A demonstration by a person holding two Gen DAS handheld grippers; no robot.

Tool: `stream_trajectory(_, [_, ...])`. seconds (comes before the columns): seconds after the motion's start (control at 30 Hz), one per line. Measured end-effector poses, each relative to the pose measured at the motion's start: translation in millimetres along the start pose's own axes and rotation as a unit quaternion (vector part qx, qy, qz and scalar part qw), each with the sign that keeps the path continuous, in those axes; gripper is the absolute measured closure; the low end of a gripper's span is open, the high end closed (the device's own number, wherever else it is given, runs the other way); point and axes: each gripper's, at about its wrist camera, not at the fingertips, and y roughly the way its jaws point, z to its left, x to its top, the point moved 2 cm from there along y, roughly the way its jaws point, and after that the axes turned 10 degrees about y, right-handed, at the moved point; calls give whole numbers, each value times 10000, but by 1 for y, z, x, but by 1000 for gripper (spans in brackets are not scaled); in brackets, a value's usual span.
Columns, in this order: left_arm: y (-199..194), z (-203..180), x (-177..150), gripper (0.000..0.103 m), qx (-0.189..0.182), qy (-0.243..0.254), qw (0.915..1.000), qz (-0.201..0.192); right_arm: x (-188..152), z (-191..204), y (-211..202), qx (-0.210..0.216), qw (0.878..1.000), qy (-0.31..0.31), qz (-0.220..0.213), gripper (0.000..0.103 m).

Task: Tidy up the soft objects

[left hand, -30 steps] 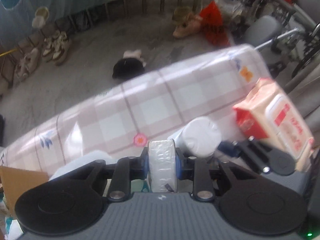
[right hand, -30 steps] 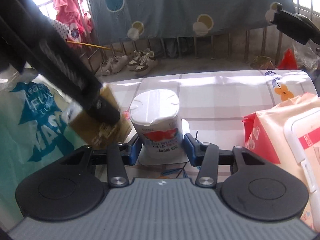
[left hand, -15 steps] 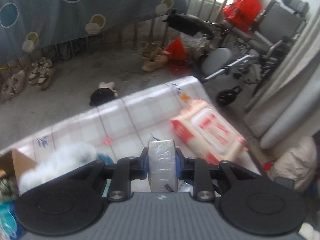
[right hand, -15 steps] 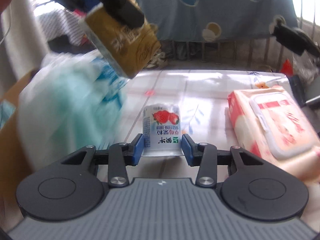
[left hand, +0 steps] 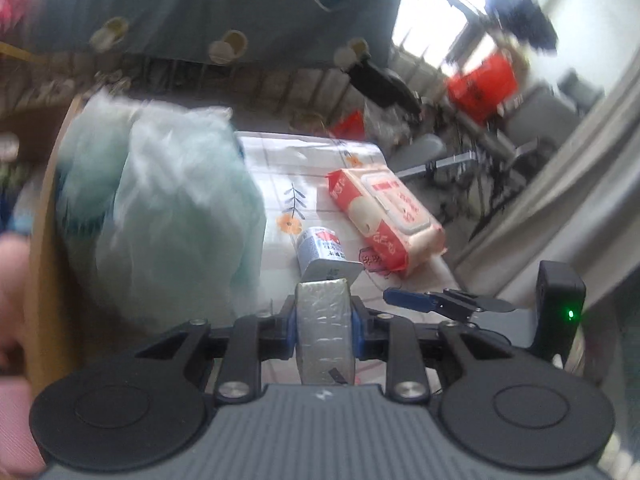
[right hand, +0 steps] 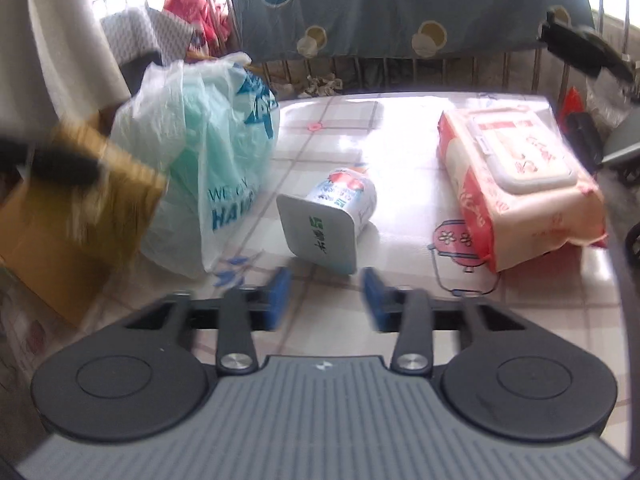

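My left gripper (left hand: 325,320) is shut on a small silvery wrapped tissue pack (left hand: 325,332), carried in the air beside a pale green plastic bag (left hand: 172,208). In the right wrist view that pack shows as a blurred golden block (right hand: 116,188) at the left. A strawberry yogurt cup (right hand: 328,220) lies on its side on the tiled tablecloth (right hand: 400,128). My right gripper (right hand: 326,292) sits just behind the cup with its jaws opening and nothing between them. The cup (left hand: 320,248) also shows past the held pack.
A pink wet-wipes pack (right hand: 520,188) lies at the table's right side, also seen as the pink pack (left hand: 384,216). The plastic bag (right hand: 208,152) stands at the left against a cardboard box (right hand: 36,248). Railings, a blue dotted cloth and a wheelchair lie beyond the table.
The right gripper let go of the yogurt cup and drew back; the cup now lies tipped on its side. The left gripper swung the tissue pack across toward the bag and box.
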Motion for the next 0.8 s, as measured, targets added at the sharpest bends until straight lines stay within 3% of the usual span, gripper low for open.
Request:
stream_trajectory(0.03, [5, 2, -11, 76, 46, -174, 9998, -97, 0, 4, 1, 44, 9999, 85, -52, 21])
stream_trajectory(0.1, [16, 6, -34, 76, 154, -540, 9981, -235, 6, 14, 7, 25, 9999, 74, -147, 16])
stream_trajectory(0.13, [22, 10, -44, 76, 23, -795, 9965, -266, 10, 17, 12, -30, 9998, 15, -191, 14])
stream_trajectory(0.27, [45, 27, -75, 76, -302, -1704, 9844, -306, 30, 12, 52, -381, 9986, 249, -251, 13])
stream_trajectory(0.37, [53, 34, -89, 74, -250, -1902, 9808, -356, 37, -6, 86, -112, 9955, 935, 77, 18])
stream_trajectory(0.4, [54, 34, -92, 67, -205, -1859, 9817, -349, 37, -9, 94, -32, 9941, 1068, 198, 28])
stream_trajectory(0.47, [53, 31, -96, 49, 54, -1668, 9855, -315, 38, -1, 98, -261, 9969, 705, 247, 31])
stream_trajectory(0.53, [46, 25, -98, 23, 377, -1305, 9900, -393, 35, 1, 98, -252, 9978, 515, 319, 34])
stream_trajectory(0.63, [35, 15, -97, 17, 599, -830, 9935, -503, 30, -5, 89, -131, 9979, 479, 423, 40])
stream_trajectory(0.8, [25, 4, -104, 14, 546, -300, 9978, -231, 3, -13, 55, -165, 9983, 354, 433, 42])
